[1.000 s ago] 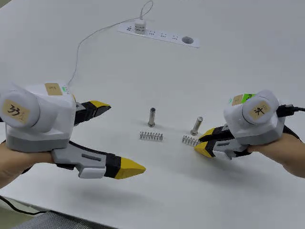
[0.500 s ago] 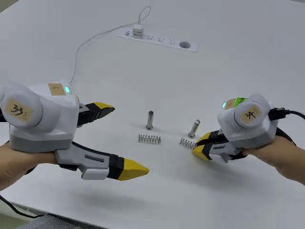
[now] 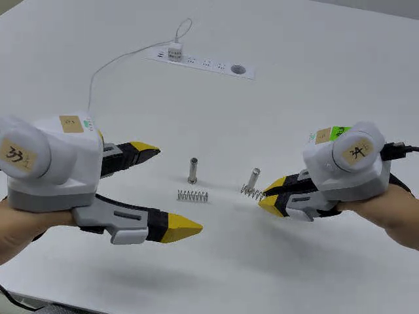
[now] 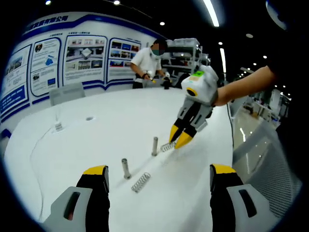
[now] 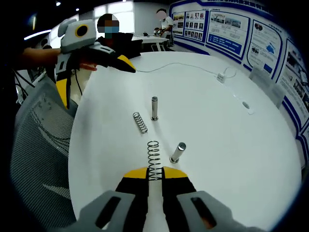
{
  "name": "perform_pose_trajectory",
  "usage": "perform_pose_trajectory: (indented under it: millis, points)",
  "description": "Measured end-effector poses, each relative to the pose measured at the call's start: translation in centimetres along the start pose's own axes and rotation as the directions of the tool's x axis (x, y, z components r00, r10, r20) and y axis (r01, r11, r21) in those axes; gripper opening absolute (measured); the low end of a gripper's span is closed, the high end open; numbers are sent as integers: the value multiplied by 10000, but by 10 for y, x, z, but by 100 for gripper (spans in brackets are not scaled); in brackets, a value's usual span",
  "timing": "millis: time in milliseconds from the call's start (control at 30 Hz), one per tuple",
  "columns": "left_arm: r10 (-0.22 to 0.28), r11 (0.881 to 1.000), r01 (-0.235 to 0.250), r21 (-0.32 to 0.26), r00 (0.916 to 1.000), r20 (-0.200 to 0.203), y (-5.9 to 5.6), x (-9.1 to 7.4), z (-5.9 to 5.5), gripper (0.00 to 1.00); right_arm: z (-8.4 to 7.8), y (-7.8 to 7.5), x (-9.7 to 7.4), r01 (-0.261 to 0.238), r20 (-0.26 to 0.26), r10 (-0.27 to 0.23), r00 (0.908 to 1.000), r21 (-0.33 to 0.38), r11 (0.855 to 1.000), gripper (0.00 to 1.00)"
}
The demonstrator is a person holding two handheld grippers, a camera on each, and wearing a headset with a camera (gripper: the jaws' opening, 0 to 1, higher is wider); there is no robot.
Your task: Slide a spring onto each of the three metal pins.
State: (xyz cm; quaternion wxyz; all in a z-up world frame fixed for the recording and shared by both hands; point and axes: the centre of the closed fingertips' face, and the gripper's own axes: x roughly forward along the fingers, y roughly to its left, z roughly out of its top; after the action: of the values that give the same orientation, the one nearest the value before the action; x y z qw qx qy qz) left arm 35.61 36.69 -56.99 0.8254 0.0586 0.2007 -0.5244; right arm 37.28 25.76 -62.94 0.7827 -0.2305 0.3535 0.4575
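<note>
Two metal pins stand upright on the white table, one at the centre (image 3: pixel 193 170) and one further right (image 3: pixel 253 178). My right gripper (image 3: pixel 267 197) is shut on the end of a spring (image 3: pixel 251 191), which sticks out toward the base of the right pin. In the right gripper view that spring (image 5: pixel 153 159) runs forward from the jaws, just left of the pin (image 5: pixel 177 152). A loose spring (image 3: pixel 192 195) lies in front of the centre pin. My left gripper (image 3: pixel 169 190) hovers open at the left, apart from everything.
A white power strip (image 3: pixel 200 62) with a plugged charger (image 3: pixel 174 51) and its cable lies at the table's far side. A person stands in the background of the left gripper view (image 4: pixel 149 65). A mesh chair (image 5: pixel 41 159) sits beside the table.
The head camera has shifted, so the whole scene sits lower and further left. The right gripper and its spring have edged closer to the right pin. The left gripper has stayed open.
</note>
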Motion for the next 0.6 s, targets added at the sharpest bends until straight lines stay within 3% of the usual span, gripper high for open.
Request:
perform_pose_trajectory:
  millis: [200,367,600]
  points:
    - [-247,9995,245,209,9996,109,-9,6,6,87,6,14,-14,-67,81,71,9999,-476,9988,10]
    - [-720,9970,711,293,9970,300,-23,9,14,84,13,25,-23,-130,209,144,9997,-691,9975,10]
    - [-1265,9896,1244,725,9917,250,-41,14,15,76,27,42,-32,-285,433,337,9985,-1173,9927,10]
